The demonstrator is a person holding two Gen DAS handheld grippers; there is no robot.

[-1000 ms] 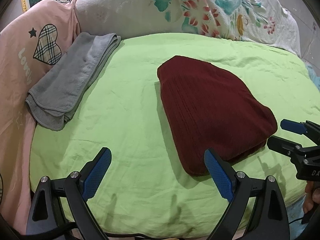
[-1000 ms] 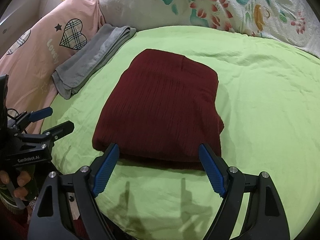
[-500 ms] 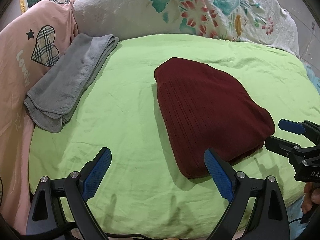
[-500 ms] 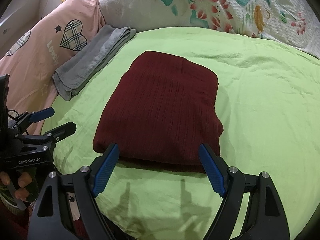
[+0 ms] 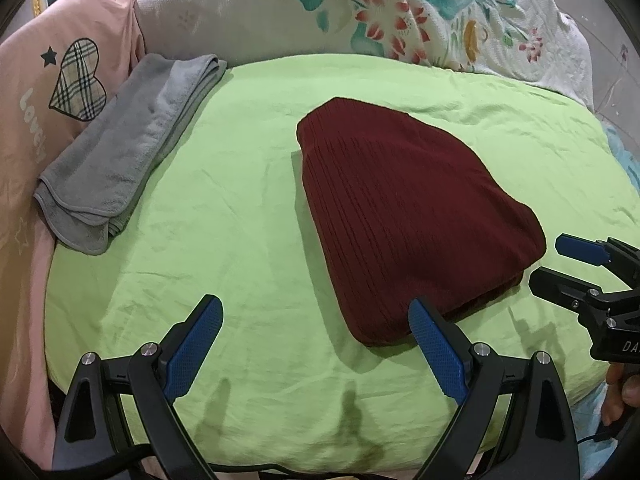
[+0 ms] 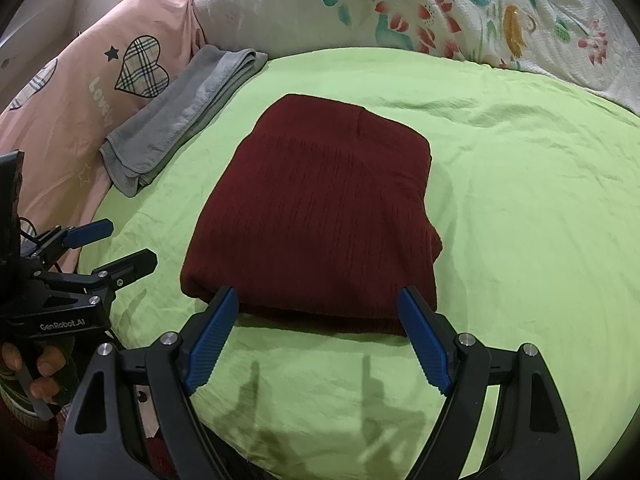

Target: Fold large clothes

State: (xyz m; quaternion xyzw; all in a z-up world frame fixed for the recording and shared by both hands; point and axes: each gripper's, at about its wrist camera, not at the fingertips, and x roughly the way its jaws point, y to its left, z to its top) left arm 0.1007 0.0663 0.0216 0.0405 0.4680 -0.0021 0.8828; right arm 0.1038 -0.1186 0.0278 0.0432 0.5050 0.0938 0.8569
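Hidden/cut off: the handles of both grippers run out of frame at the bottom edge; only a few fingers of each hand show, at the frame edges. Underside layers of the maroon knit garment [image 6: 316, 216] cannot be made out; only its stacked near edge shows.

Writing: "GenRobot.AI" reads on the left gripper [image 6: 108, 246] body in the right wrist view. Right gripper [image 5: 560, 262] body shows only "DA", the rest cut off. Pink bedding [image 5: 24, 92] carries a plaid heart, a star and partial lettering "Love..".

Garment lies folded into a compact rectangle on the green sheet [image 5: 240, 200], centre-right. Folded grey towel [image 5: 124, 148] sits well apart, at the sheet's left edge. Floral pillow [image 5: 400, 8] behind.

Both grippers: fingers spread wide, gripping nothing, held just off the garment's near edge.

Versus 1.0 s ago: the garment is unmoved; both views have shifted only slightly.
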